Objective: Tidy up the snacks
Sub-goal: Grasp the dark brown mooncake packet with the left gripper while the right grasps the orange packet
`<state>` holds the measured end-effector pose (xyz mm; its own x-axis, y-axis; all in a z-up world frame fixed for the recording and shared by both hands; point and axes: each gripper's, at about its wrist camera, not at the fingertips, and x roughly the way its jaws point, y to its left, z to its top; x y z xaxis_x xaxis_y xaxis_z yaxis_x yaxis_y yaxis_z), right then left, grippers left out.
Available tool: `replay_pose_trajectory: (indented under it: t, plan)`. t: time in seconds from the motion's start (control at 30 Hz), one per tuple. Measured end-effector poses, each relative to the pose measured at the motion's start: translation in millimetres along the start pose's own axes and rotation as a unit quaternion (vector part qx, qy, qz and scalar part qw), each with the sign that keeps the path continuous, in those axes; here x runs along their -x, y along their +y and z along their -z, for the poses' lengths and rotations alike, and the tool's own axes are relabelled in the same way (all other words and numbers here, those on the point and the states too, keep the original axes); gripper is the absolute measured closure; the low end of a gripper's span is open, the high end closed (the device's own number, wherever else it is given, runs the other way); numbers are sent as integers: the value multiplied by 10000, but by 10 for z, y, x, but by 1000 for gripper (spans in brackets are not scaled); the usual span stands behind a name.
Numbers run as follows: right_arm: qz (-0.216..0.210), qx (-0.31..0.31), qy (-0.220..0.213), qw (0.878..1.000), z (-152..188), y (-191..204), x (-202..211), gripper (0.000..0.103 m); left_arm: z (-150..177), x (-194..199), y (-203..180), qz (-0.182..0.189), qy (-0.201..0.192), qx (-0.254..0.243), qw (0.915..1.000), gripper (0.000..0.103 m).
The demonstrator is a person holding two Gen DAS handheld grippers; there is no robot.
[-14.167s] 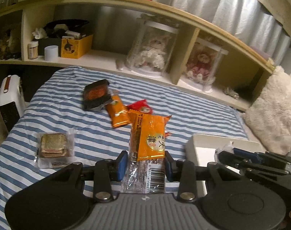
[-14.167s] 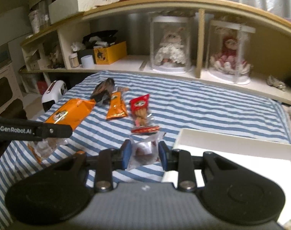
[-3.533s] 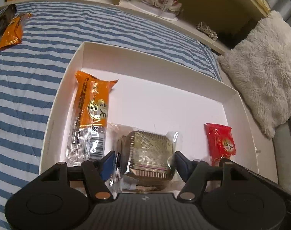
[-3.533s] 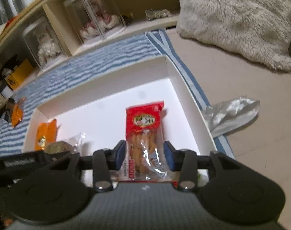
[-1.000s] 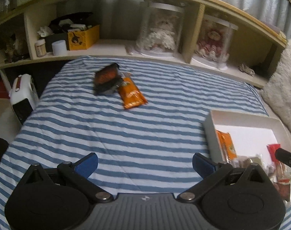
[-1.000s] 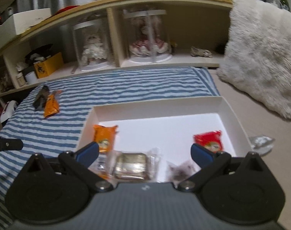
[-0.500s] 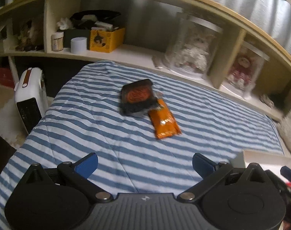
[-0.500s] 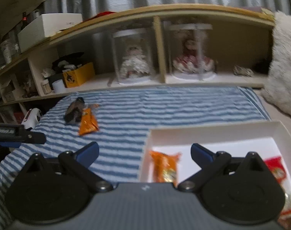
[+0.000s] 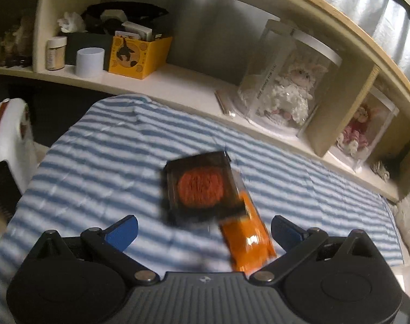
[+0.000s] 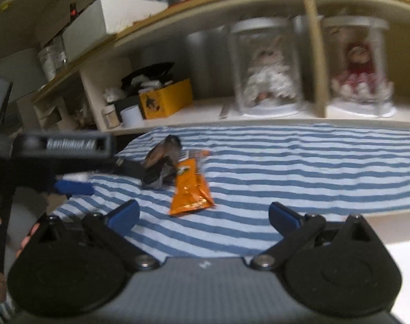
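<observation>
Bed with blue-and-white striped cover (image 9: 102, 167) fills both views, with a wooden shelf unit (image 9: 178, 86) behind it. Left wrist view: shelf holds a yellow box (image 9: 138, 55), a white cup (image 9: 89, 62) and two dolls in clear cases (image 9: 288, 91); a white appliance (image 9: 5, 140) stands off the bed's left edge. Right wrist view only: a white box (image 10: 110, 19) on top of the shelf, a pale corner of the white tray (image 10: 402, 253) at lower right, and the left gripper (image 10: 72, 186) seen side-on at far left, with part of a hand (image 10: 26, 240) below it. Left gripper (image 9: 203, 229): jaws spread wide, nothing between them, over the dark packet with orange disc (image 9: 201, 186), which overlaps the top of the orange snack packet (image 9: 245, 240). Right gripper (image 10: 203, 213): jaws released, empty, short of the same orange packet (image 10: 190, 186) and dark packet (image 10: 161, 162), both on the bed. Both views are motion-blurred.
</observation>
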<state>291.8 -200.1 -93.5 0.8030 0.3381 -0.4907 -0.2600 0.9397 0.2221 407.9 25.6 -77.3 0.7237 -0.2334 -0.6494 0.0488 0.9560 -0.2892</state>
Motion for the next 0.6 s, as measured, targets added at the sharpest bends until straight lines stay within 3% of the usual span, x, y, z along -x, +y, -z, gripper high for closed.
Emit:
replay_pose_trajectory:
  t: [0.17,0.27,0.37,0.47,0.5,0.6]
  plan:
    - [-53,458,41,9989,-139,140,-422,4,-210,-386,-18,-81,347,29,9994,0]
    - [7,767,171,9969,-215,254,-711,15,-286,-556,-29,-286,408,-12,9988,2]
    - [1,827,478,9954,-240,296,-946,24,-302,-674,17,-184,619,194,9977,15]
    - [-2,695,781,9945,-241,274,-1026,41,-260,-657,42,-26,608,349,9975,26]
    - [47,677,797,9945,-238,251,-983,48,-241,-622,39,45,600,373,9975,35]
    - [31,641,858,9942,-240,192,-866,49,-149,-479,-6,10,573,375,9977,37]
